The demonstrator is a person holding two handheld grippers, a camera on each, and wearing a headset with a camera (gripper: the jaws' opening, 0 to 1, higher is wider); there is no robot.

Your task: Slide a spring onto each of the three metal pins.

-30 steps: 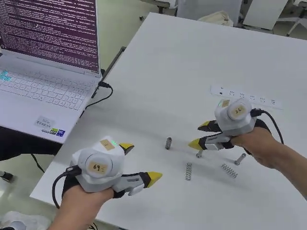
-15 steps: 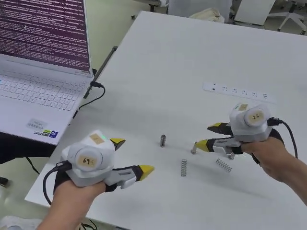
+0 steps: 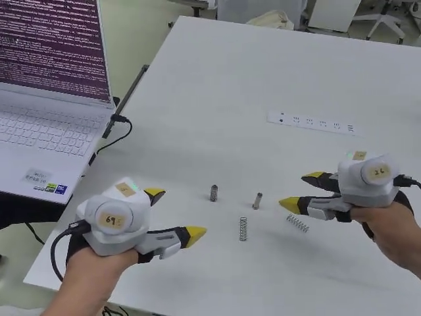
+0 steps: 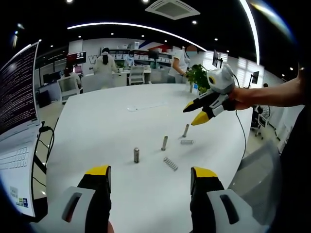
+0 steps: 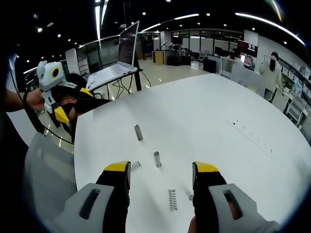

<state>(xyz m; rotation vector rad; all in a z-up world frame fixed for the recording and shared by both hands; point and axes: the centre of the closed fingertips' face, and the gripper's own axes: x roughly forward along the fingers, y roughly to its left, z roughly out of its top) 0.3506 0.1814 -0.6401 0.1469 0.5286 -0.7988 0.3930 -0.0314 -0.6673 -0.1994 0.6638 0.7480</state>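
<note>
While both are held just above the white bench (image 3: 217, 99), the left gripper (image 3: 175, 212) and the right gripper (image 3: 300, 190) have their yellow-tipped jaws spread apart, with nothing between them. A hand grasps each from behind.

Take the bare pin (image 3: 257, 201), upright near the middle of the bench's near part, as the mark. In the head view the right gripper is on the right of the bare pin, with its tips turned toward it but clear of it. The left gripper is well to the left of the bare pin and nearer the person.

The coiled pin (image 3: 214, 193), which looks wrapped in a spring, stands upright near the bare pin on its left side. The first spring (image 3: 243, 228) lies flat on the near side of the bare pin, a little to the left, between the two grippers. The second spring (image 3: 297, 224) lies flat to the right of the bare pin, just below the right gripper's lower tip.

In the left gripper view a third pin (image 4: 185, 130) shows beyond the bare pin, close under the right gripper; I cannot tell whether it stands or lies.

A white power strip (image 3: 309, 122) lies on the far side of the bare pin, well apart. An open laptop (image 3: 39, 125) with a lit screen of text sits far to the left, past the bench's edge, with a black cable (image 3: 112, 135) plugged into its side.
</note>
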